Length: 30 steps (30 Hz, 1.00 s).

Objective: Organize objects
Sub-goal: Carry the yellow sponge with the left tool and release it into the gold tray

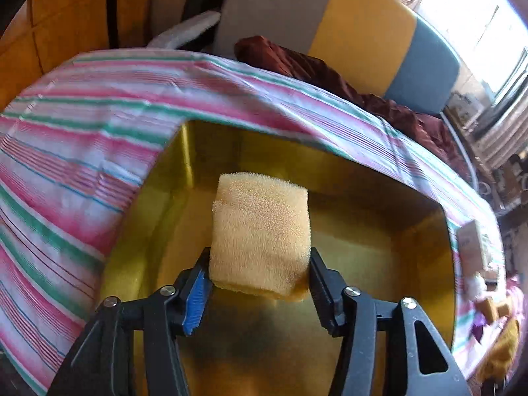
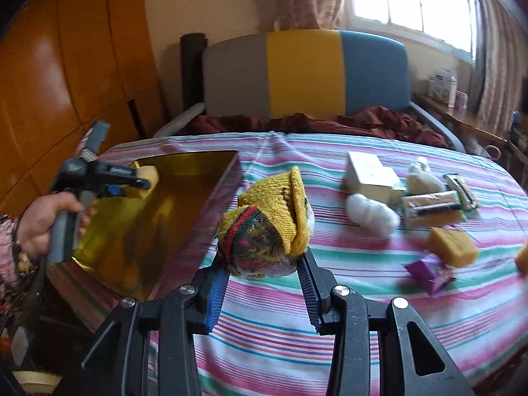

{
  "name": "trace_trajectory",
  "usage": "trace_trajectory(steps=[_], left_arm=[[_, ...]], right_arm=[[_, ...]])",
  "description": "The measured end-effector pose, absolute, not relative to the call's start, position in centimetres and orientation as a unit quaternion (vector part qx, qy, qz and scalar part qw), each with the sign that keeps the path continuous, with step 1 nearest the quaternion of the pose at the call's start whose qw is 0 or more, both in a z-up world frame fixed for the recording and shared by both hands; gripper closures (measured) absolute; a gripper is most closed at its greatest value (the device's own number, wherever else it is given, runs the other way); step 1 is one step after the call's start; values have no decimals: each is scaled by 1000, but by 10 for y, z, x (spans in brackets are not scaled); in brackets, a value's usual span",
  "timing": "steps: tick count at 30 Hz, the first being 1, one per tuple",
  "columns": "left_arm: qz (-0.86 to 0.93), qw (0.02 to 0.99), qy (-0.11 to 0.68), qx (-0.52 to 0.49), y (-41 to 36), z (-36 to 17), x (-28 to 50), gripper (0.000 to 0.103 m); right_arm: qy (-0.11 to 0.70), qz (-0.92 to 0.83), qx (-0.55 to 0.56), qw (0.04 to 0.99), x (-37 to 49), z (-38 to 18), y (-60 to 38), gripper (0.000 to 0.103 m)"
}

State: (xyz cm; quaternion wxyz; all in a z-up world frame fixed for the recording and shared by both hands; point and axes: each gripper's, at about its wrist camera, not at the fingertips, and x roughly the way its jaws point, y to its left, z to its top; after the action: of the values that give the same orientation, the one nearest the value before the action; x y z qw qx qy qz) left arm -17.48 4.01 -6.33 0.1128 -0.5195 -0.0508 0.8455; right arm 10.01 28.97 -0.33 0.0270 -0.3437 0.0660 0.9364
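Yellow foam fills the middle of our left view: the left gripper (image 1: 259, 275) has its two fingers pressed on a sponge (image 1: 260, 234), one finger on each side, and it holds the sponge over the gold tray (image 1: 379, 231). We cannot tell if the sponge touches the tray floor. The tray lies on the striped cloth (image 1: 82, 138), which goes around it from 7 o'clock over 12 to 3 o'clock.

In the right view, the right gripper (image 2: 262, 264) is closed on a yellow knitted sock bundle (image 2: 270, 224) with red and green stripes, lifted above the striped cloth. The gold tray is at 9 o'clock of the bundle, and there we see the left gripper with its sponge. At 2 to 3 o'clock lie a small box (image 2: 369, 175), a white cotton ball (image 2: 371, 214), another sponge (image 2: 452, 246) and a purple packet (image 2: 429, 272), near one another on the cloth.
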Motion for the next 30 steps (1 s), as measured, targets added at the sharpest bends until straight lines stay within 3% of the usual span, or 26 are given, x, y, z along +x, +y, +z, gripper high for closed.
trace_trajectory(steps=[3, 16, 30], left_arm=[[855, 97, -33, -508, 40, -57, -180, 32], [885, 78, -127, -442, -5, -27, -108, 32], [893, 67, -133, -425, -9, -39, -58, 32]], right_arm=[[59, 937, -343, 7, 91, -2, 275, 61], [36, 922, -375, -91, 23, -7, 218, 61], [1, 872, -477, -114, -98, -39, 173, 61]])
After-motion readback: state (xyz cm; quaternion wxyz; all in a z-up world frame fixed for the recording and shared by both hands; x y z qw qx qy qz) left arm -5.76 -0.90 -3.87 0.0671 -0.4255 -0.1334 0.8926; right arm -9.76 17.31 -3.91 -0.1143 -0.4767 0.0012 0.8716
